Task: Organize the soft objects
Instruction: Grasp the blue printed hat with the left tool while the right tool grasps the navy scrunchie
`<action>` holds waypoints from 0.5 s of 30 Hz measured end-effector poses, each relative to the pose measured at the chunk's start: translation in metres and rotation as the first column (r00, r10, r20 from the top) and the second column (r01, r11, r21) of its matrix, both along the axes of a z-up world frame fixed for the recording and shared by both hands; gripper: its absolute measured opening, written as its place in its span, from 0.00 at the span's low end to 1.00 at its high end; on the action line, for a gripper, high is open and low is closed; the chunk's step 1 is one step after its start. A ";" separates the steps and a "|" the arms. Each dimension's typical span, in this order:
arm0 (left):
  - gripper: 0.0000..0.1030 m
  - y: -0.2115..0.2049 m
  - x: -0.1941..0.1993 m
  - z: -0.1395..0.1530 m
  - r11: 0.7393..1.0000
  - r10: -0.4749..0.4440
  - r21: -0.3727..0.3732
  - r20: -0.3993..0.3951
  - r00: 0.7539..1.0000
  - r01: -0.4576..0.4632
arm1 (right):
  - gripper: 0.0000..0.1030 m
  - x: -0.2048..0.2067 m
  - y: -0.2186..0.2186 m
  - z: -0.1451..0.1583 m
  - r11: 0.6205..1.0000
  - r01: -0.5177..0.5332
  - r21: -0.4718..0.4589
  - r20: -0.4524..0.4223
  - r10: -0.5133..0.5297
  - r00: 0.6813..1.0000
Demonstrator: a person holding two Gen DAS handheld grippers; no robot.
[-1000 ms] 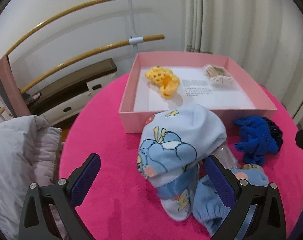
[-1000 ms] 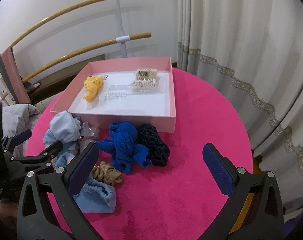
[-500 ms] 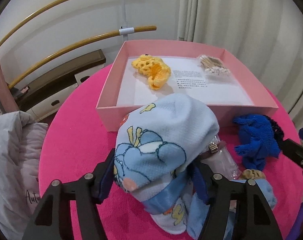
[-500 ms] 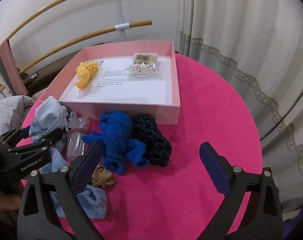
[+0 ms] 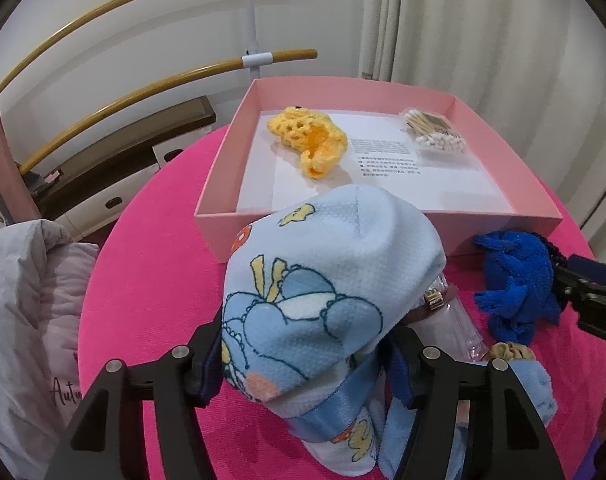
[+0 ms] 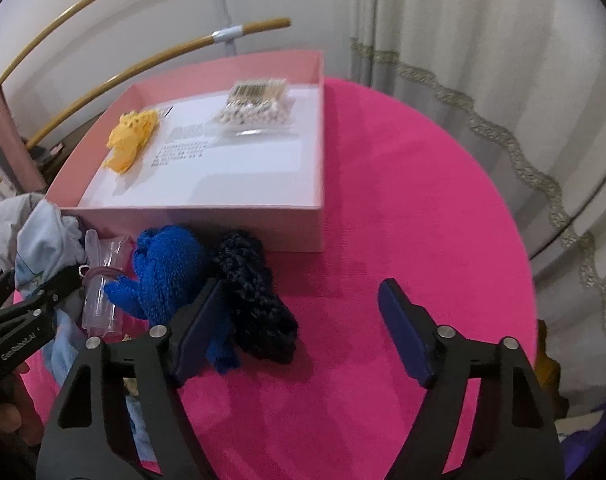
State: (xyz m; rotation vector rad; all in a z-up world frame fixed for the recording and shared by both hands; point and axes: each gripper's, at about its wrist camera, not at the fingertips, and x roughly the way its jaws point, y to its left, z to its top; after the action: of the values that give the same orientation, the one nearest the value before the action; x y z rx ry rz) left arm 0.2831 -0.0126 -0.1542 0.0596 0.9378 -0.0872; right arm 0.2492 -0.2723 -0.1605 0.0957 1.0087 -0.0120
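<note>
My left gripper [image 5: 303, 356] is shut on a light blue printed cloth [image 5: 327, 280] just in front of the pink box [image 5: 223, 196]. The box holds a yellow crochet piece [image 5: 311, 140] and a pack of cotton swabs [image 5: 435, 136]. A blue knitted toy [image 6: 167, 272] and a black knitted piece [image 6: 255, 300] lie on the pink table in front of the box. My right gripper [image 6: 299, 332] is open and empty, with its left finger over the black piece.
A clear plastic bottle [image 6: 99, 300] and a tan scrunchie [image 5: 511, 350] lie beside the blue cloth. A grey jacket [image 5: 23, 320] hangs left of the round table [image 6: 403, 200]. Curtains [image 6: 483, 60] stand to the right, wooden rails behind.
My left gripper has closed on the blue cloth and moved forward toward the box. My right gripper has moved forward and down toward the blue and black knitted pieces, still open.
</note>
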 end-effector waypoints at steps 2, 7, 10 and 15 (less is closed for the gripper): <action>0.59 0.000 -0.001 0.002 1.000 0.000 0.001 0.000 1.000 0.000 | 0.66 0.005 0.002 -0.005 1.000 -0.016 0.020 -0.011 0.017 1.000; 0.59 -0.001 -0.005 0.006 1.000 -0.005 0.005 0.002 1.000 0.005 | 0.24 0.010 0.005 -0.010 0.994 -0.077 0.083 -0.009 0.078 0.997; 0.59 -0.001 -0.007 0.009 1.000 -0.006 0.006 0.006 1.000 0.006 | 0.09 0.006 0.007 -0.007 0.992 -0.092 0.087 0.001 0.093 0.996; 0.58 -0.001 -0.013 0.018 1.000 -0.013 0.005 0.022 1.000 0.013 | 0.09 -0.006 0.000 0.002 0.993 -0.068 0.098 0.033 0.065 0.997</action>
State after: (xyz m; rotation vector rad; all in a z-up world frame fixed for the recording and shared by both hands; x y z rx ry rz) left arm 0.2696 -0.0135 -0.1366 0.0708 0.9154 -0.0960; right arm 0.2431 -0.2727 -0.1588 0.1524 0.9823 0.1000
